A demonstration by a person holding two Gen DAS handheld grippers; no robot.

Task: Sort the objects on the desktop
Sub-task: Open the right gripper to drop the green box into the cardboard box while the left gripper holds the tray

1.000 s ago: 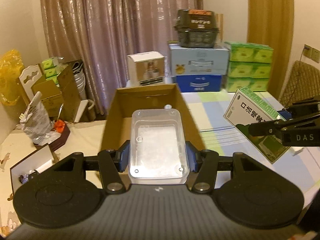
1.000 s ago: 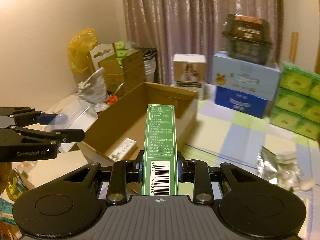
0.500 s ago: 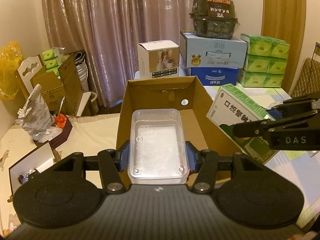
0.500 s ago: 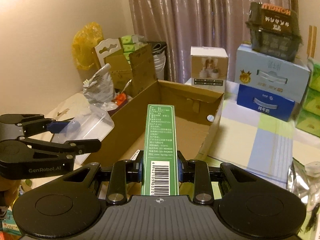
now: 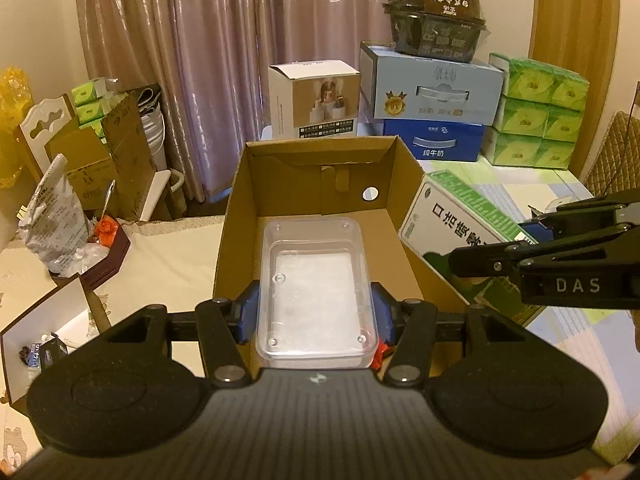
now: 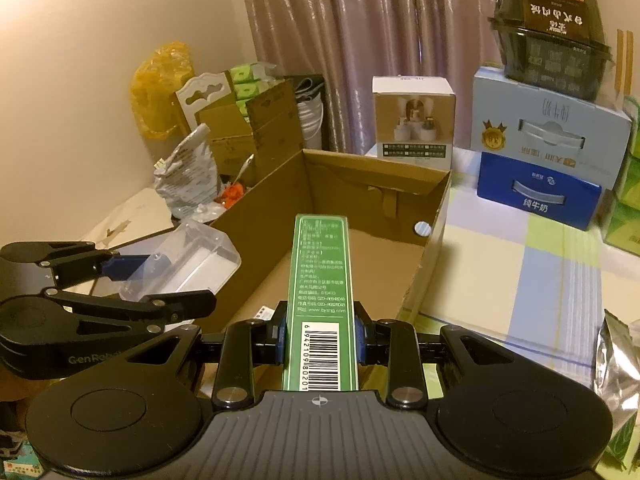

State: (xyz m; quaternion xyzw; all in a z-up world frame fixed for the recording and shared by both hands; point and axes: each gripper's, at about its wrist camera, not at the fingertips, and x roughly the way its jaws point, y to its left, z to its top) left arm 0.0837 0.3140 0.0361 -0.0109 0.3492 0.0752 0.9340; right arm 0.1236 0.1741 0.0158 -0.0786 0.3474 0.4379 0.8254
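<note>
Now both carried items hang over the open cardboard box [image 5: 320, 184]. Clear plastic case [image 5: 316, 296]: flat, lidded, held level between the jaws of the left gripper [image 5: 316, 312], which pinch its two long sides; its far end reaches over the box floor. Green carton [image 6: 320, 300]: long and narrow, barcode end nearest the camera, pinched across its narrow width by the jaws of the right gripper [image 6: 320, 336]; in the left wrist view its white printed face tilts over the right-hand wall of the box. The two grippers sit side by side, near each other but apart.

Box contents: a small printed packet [image 6: 266, 313] lies on the floor at the near end; otherwise mostly bare cardboard. A round hole shows in the far right wall.

Surroundings: box stands on a tabletop with a checked cloth [image 6: 520, 260]. Behind it stacked milk cartons [image 5: 432, 120], green tissue packs [image 5: 540, 112], a white product box [image 5: 316, 100] and a dark food container [image 5: 434, 28]. A foil bag [image 6: 616, 356] lies to the right.

Step judged: transport ending, placement into the box pending. Next move likely calls for lowering each item past the walls, keeping the carton clear of the right wall and of the case, then spreading the jaws once each rests on the floor.
</note>
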